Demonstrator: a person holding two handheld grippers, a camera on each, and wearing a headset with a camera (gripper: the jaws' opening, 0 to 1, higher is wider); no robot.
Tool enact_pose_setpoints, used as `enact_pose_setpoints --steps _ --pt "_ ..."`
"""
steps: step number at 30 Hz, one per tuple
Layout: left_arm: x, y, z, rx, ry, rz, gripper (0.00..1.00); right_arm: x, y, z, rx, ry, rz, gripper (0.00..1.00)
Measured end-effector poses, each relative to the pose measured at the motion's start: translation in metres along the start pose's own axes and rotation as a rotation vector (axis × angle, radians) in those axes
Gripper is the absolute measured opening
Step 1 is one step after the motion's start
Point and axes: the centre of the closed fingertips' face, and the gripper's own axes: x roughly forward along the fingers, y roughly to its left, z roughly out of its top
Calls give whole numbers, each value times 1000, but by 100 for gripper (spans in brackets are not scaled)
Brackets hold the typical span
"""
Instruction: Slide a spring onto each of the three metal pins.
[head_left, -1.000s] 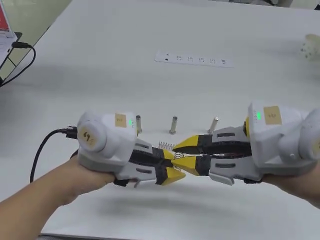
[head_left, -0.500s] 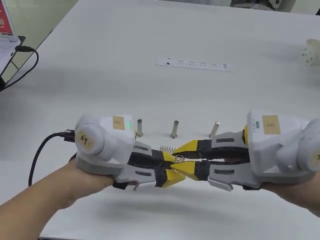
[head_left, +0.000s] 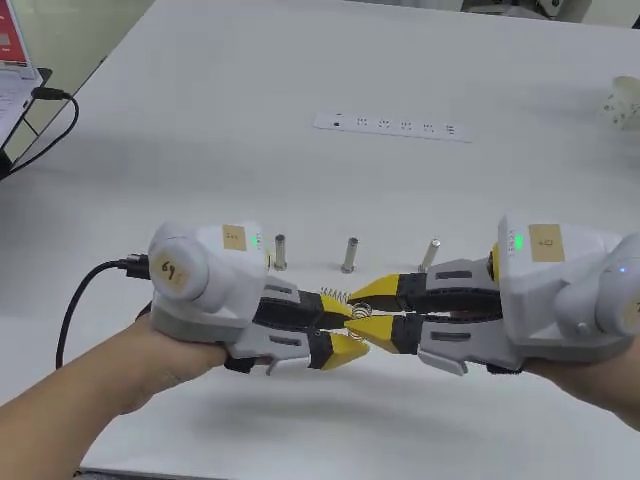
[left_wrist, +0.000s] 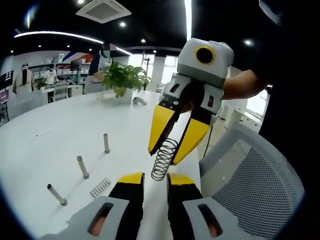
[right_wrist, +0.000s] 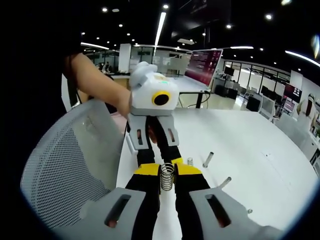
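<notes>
Head view: little is changed over the last second, the left tongs (head_left: 338, 325) and right tongs (head_left: 362, 310) being kept tip to tip near the three bare pins (head_left: 350, 255). A spring (right_wrist: 167, 176) is clenched in the right tongs, but whether its other end is gripped by the narrowly parted left tongs cannot be told; a handover is perhaps intended. A second spring (left_wrist: 100, 187) is left on the white bench (head_left: 200, 150) of an open office.

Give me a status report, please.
Right gripper shut on spring, left gripper at its end, grip unclear. Three pins bare; second spring on table. Nothing blocks the pins.
</notes>
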Motion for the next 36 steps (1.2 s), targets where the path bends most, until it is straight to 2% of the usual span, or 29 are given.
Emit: enact_pose_setpoints --steps 13,20,26,33,35,36 --pt "-14 18 -9 -23 20 79 25 -2 -8 -1 15 -1 -35 8" --pt "-33 33 -17 -43 27 157 37 -4 -14 -3 32 -1 -57 8" --pt "-53 44 -28 -71 30 212 42 -6 -18 -5 37 6 -74 8" --pt "-64 49 -33 -81 30 253 53 -8 -21 -7 37 10 -87 8" --pt "-66 53 -35 -86 29 274 61 -9 -22 -7 38 8 -91 8" --pt "-66 55 -37 -91 36 290 68 -9 -22 -7 40 7 -93 8"
